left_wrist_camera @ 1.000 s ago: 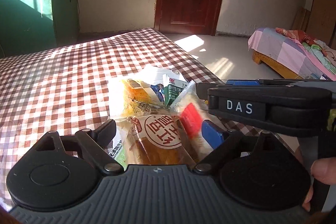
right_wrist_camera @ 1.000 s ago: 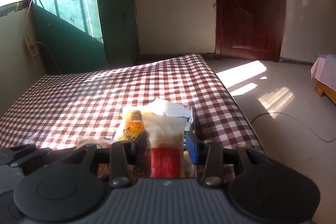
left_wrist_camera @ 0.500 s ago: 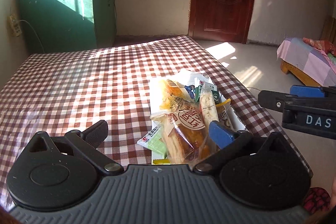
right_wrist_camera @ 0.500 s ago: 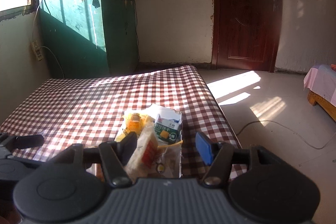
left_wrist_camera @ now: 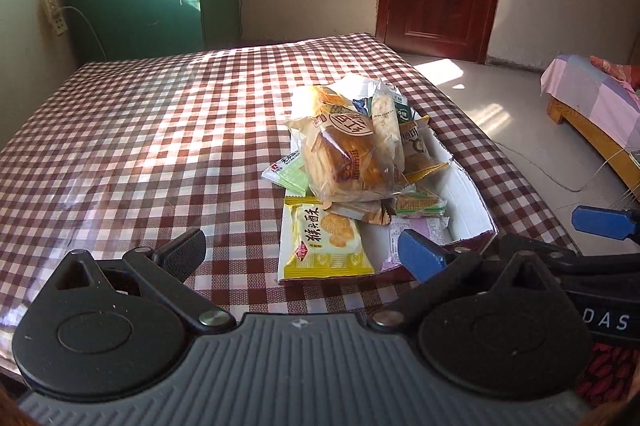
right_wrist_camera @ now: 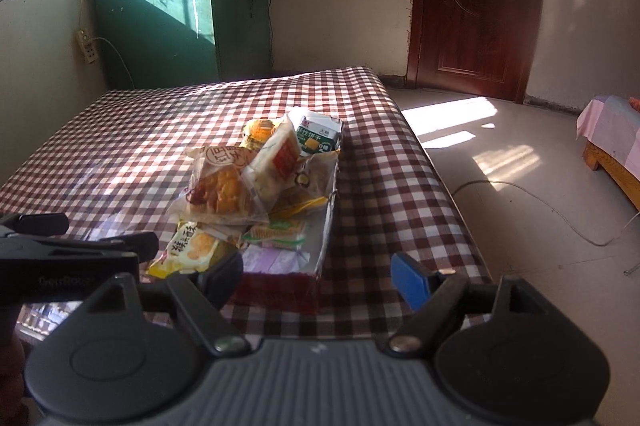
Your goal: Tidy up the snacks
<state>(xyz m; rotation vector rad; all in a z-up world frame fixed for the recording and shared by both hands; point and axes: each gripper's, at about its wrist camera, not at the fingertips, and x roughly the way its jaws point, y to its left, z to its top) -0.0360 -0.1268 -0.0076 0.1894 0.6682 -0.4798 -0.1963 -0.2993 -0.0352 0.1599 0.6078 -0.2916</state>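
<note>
Both grippers backed off since a second ago; the red-label packet the right one held now lies on the pile.

Left wrist view: left gripper (left_wrist_camera: 300,253) spread wide, nothing between the fingers, hovering over the table's near edge. White box (left_wrist_camera: 466,194) sits toward the right edge of the checked table (left_wrist_camera: 140,130), heaped with snacks. Bread bag (left_wrist_camera: 344,156) on top, long white packet (left_wrist_camera: 386,130) leaning on it. Yellow cracker packet (left_wrist_camera: 324,242) at the box's near end, green packet (left_wrist_camera: 290,174) hanging over the left side. Right gripper's blue fingertip (left_wrist_camera: 600,222) visible at the right, apart from the box.

Right wrist view: right gripper (right_wrist_camera: 316,276) also wide and empty, short of the box (right_wrist_camera: 326,230). Red-label packet (right_wrist_camera: 276,162) rests against the bread bag (right_wrist_camera: 220,188); green-white carton (right_wrist_camera: 318,134) at the far end.
</note>
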